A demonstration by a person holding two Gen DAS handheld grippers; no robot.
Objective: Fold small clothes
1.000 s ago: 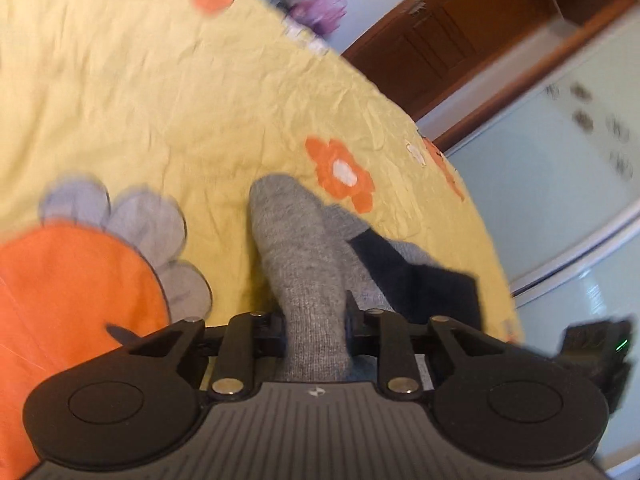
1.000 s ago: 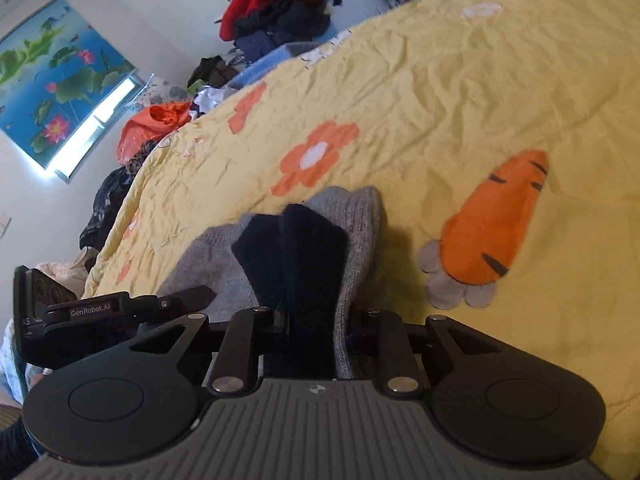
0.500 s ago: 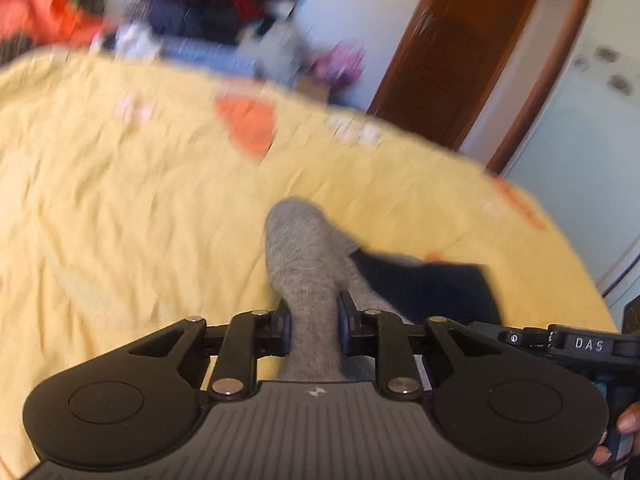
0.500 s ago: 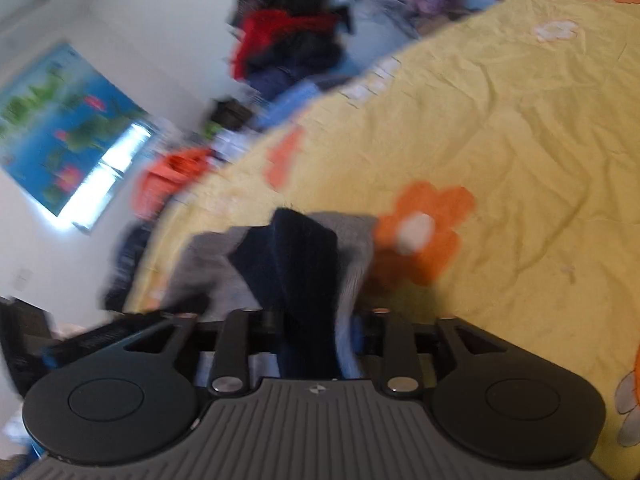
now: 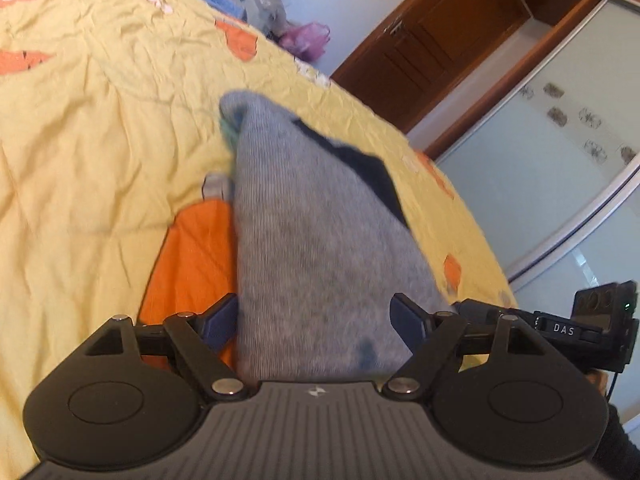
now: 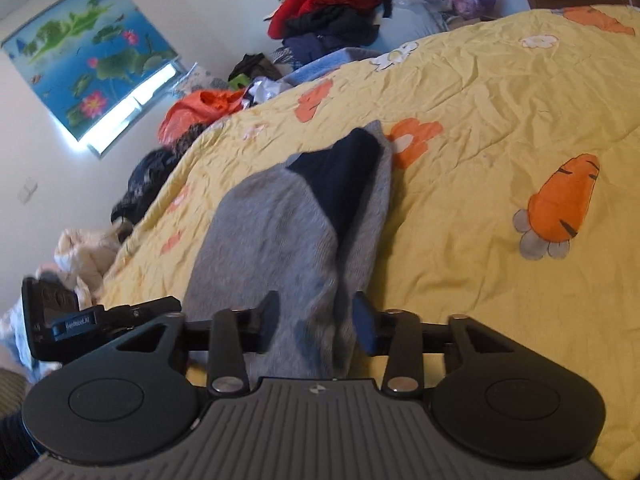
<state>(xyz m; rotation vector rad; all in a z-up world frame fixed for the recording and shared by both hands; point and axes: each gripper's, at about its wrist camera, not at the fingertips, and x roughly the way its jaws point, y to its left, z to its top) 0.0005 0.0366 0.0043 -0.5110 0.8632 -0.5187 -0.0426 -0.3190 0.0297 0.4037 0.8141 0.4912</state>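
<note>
A grey knit sock with a dark navy patch [image 5: 316, 248] lies on the yellow bedspread [image 5: 100, 128], its near end between my left gripper's [image 5: 316, 318] spread fingers. The left jaws stand wide open around the sock. In the right wrist view the same grey sock [image 6: 280, 232] with its navy patch [image 6: 340, 168] lies in front of my right gripper [image 6: 316, 326]. The right jaws are apart, with the sock's near end between them and gaps at both pads. The other gripper's body [image 6: 72, 320] shows at the left.
The bedspread has orange carrot [image 6: 564, 200] and flower [image 6: 412, 140] prints. A pile of clothes [image 6: 324, 12] sits beyond the bed's far edge. A wooden door [image 5: 432, 40] and a glass wardrobe [image 5: 560, 152] stand to the right.
Both grippers were shut on the sock and carried it over the bed. Now both have opened and the sock lies spread on the bedspread.
</note>
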